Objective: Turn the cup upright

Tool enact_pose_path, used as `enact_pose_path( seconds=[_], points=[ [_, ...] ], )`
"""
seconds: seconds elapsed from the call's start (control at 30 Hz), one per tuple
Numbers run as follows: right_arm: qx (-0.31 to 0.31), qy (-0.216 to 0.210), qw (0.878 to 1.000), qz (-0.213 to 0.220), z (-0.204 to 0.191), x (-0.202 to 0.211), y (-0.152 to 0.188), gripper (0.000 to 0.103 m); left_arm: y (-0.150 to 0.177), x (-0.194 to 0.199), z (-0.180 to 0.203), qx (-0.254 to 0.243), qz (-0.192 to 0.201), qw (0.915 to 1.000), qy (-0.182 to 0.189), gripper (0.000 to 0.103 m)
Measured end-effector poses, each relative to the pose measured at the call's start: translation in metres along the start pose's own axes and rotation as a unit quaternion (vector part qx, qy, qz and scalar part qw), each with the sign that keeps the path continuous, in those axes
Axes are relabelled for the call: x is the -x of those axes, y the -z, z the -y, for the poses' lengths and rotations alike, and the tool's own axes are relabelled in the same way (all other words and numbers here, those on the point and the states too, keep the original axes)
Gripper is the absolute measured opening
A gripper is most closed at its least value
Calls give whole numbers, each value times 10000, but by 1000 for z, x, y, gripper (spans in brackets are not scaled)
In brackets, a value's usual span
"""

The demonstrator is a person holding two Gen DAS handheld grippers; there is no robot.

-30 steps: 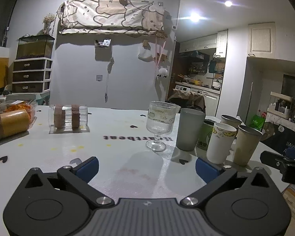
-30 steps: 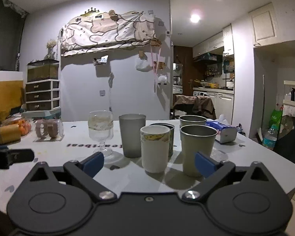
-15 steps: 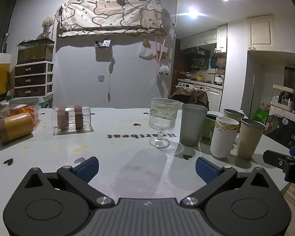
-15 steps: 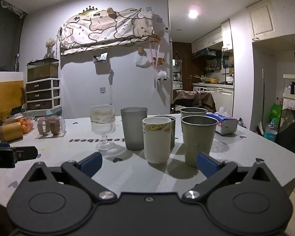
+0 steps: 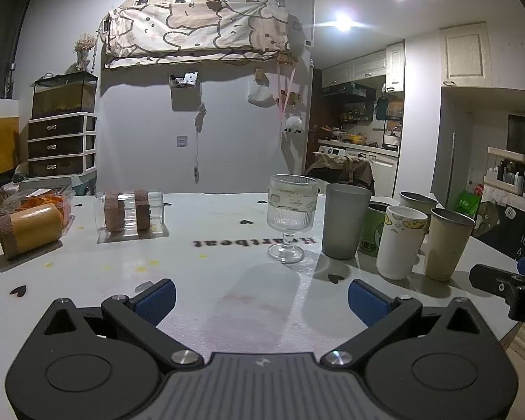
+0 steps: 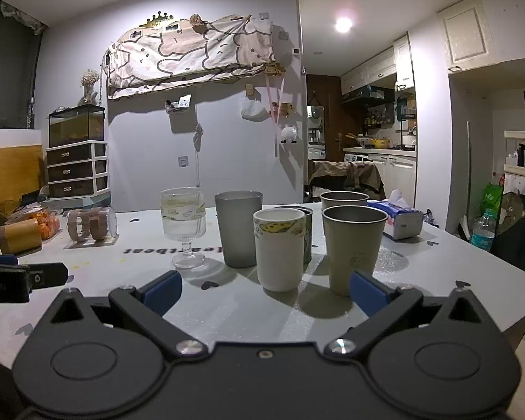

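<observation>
Two ceiling lights (image 5: 343,22) are flaring above and to the right of each gripper, casting soft shadows toward them across the table (image 5: 227,273). Fisheye bending is darkening the corners; focus is staying sharp.

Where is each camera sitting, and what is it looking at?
Left wrist: rides on the left gripper, low over the white table, facing the stemmed glass; the right gripper's tip pokes in at right.
Right wrist: rides on the right gripper, facing the white cup; the left gripper's tip shows at left.
Both see the cups and wall.
</observation>
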State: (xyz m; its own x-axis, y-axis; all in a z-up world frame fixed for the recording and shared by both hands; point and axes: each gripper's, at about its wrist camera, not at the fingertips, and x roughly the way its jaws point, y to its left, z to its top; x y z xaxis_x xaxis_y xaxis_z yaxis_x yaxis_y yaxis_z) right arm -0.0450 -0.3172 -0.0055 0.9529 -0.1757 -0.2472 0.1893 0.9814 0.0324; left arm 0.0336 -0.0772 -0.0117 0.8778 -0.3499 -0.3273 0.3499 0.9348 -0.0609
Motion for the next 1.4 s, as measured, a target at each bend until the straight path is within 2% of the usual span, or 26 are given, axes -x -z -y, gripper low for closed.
enact_pose_path(
  seconds=[1.4],
  points=[
    [-66, 16, 10000, -30, 2, -4, -1, 103, -1, 2, 1, -68, -4, 10000, -11, 103]
  ],
)
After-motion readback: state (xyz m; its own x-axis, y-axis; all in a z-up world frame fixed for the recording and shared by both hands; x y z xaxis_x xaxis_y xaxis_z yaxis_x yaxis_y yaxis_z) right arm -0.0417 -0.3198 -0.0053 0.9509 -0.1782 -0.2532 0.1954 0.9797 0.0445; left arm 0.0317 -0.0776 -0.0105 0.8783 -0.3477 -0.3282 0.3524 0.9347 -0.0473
